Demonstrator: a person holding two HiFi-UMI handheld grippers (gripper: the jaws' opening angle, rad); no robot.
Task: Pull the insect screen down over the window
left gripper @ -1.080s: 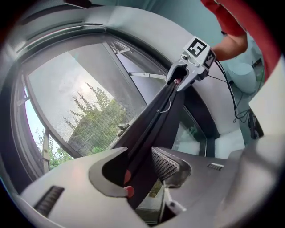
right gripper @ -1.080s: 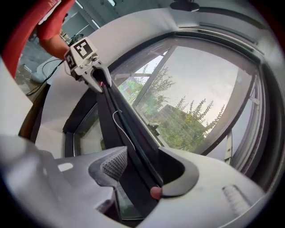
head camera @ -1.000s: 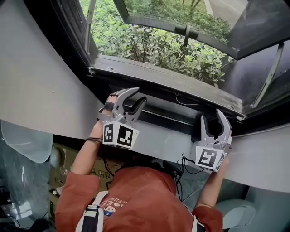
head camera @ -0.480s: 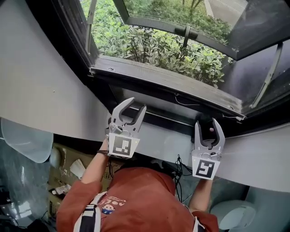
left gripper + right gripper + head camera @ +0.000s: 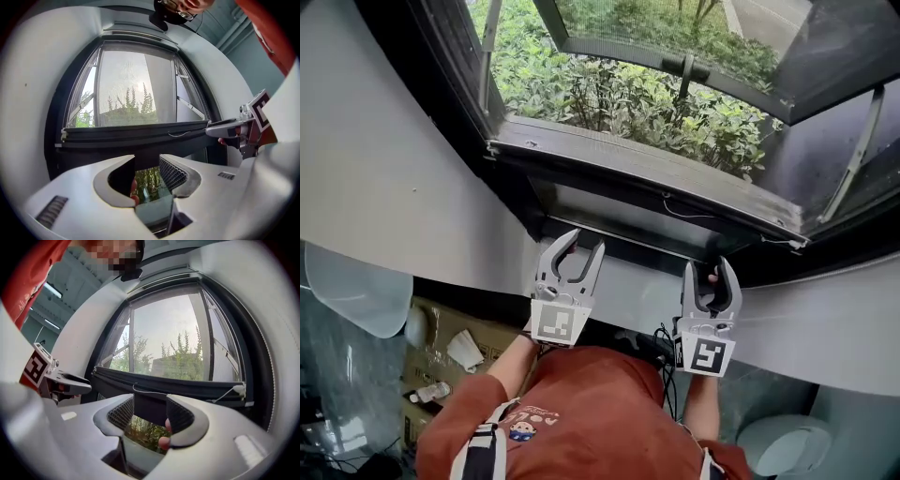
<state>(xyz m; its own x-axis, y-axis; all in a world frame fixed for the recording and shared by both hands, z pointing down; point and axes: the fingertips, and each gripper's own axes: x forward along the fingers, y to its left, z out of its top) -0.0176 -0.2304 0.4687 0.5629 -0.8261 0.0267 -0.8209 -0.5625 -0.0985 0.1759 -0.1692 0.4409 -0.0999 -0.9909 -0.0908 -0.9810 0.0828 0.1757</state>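
A person in a rust-red top faces an open window with green shrubs [image 5: 609, 94] outside. The insect screen's dark horizontal bottom bar [image 5: 633, 246] sits low in the black window frame [image 5: 511, 202], near the person. In the gripper views hazy mesh [image 5: 131, 79] hangs above the bar [image 5: 136, 136], with clear plants showing below it, so it does not look fully down.

The left gripper [image 5: 572, 255] has its fingers closed around the bar's left part. The right gripper [image 5: 710, 277] clamps its right part, near a thin white cord [image 5: 140, 391].

A likely risk is uneven pulling: one end dropping faster could tilt the bar and jam it in the side channels. If either grip slips, the screen may spring back up.
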